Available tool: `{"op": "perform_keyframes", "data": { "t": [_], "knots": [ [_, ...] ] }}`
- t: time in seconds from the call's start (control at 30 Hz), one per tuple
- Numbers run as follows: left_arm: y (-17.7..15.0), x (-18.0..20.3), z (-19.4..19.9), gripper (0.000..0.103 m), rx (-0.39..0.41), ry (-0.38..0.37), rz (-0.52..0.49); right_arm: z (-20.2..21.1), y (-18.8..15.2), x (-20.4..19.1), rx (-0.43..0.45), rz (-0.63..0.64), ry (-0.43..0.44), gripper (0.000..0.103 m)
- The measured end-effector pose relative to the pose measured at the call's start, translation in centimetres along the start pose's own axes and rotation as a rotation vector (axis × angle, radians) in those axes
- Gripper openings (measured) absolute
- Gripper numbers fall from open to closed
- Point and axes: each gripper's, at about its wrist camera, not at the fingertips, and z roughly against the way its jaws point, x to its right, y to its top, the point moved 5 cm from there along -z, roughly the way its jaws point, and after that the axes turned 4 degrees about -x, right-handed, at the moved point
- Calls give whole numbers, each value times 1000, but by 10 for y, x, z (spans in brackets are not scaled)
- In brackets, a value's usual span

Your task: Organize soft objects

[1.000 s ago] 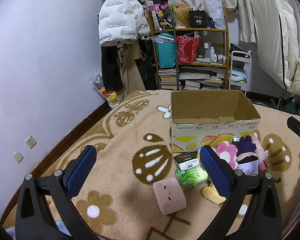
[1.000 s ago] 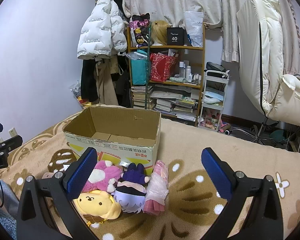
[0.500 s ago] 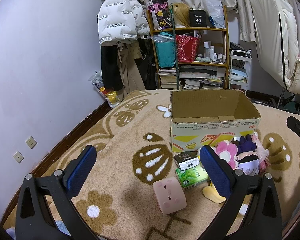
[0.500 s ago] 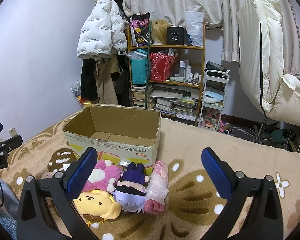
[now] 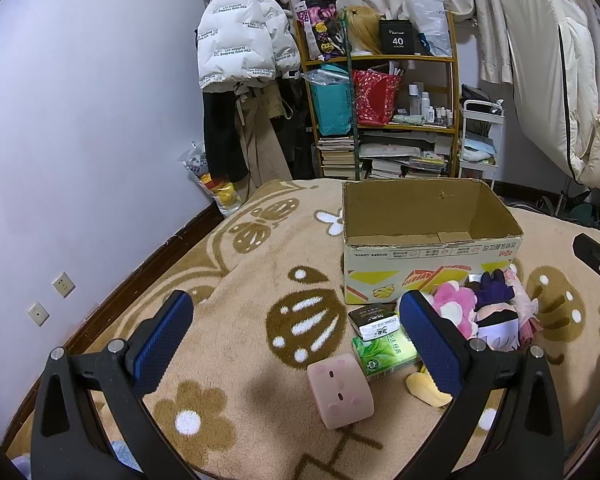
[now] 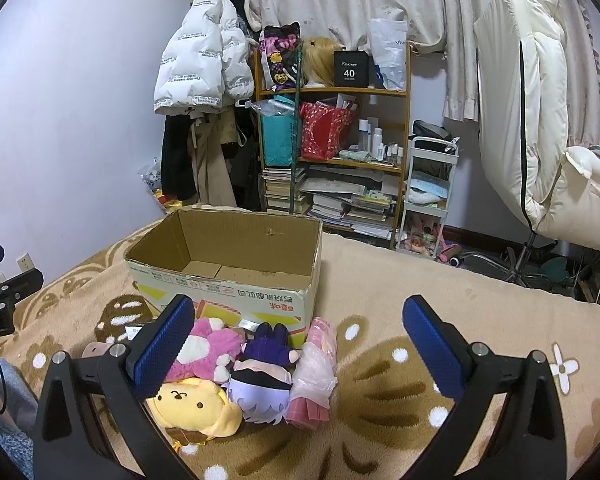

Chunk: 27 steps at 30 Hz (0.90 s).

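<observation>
Left tongs (image 5: 296, 336) spread wide, holding nothing, hovering over the beige patterned blanket (image 5: 236, 280); right tongs (image 6: 298, 342) likewise wide apart and empty. Nearest the left tongs: pink cube plush (image 5: 339, 390), then green tissue pack (image 5: 384, 353) touching a dark packet (image 5: 374, 320) just behind it. To the right, a cluster lies against the near wall of the cardboard box (image 6: 228, 276): yellow plush (image 6: 196, 404) nearest, purple-haired doll (image 6: 262, 380) beside it, pink flower plush (image 6: 204, 346) behind, pink wrapped bundle (image 6: 314, 368) on the right. Box open-topped, nothing visible inside; the cluster sits between tongs and box. Far: cluttered shelf (image 6: 332, 152), white puffer jacket (image 6: 200, 68) hanging left, cream chair (image 6: 540, 120) far right.
</observation>
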Motion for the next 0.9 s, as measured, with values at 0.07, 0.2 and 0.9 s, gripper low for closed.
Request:
{"op": "perform_keyframes", "data": {
  "t": [0.07, 0.2, 0.9],
  "knots": [
    [0, 0, 0, 102, 0, 0, 1, -1, 0, 0, -1, 1, -1, 103],
    [0, 0, 0, 102, 0, 1, 0, -2, 0, 1, -4, 0, -2, 103],
    [-4, 0, -4, 102, 0, 0, -1, -1, -2, 1, -9, -4, -2, 103]
  ]
}}
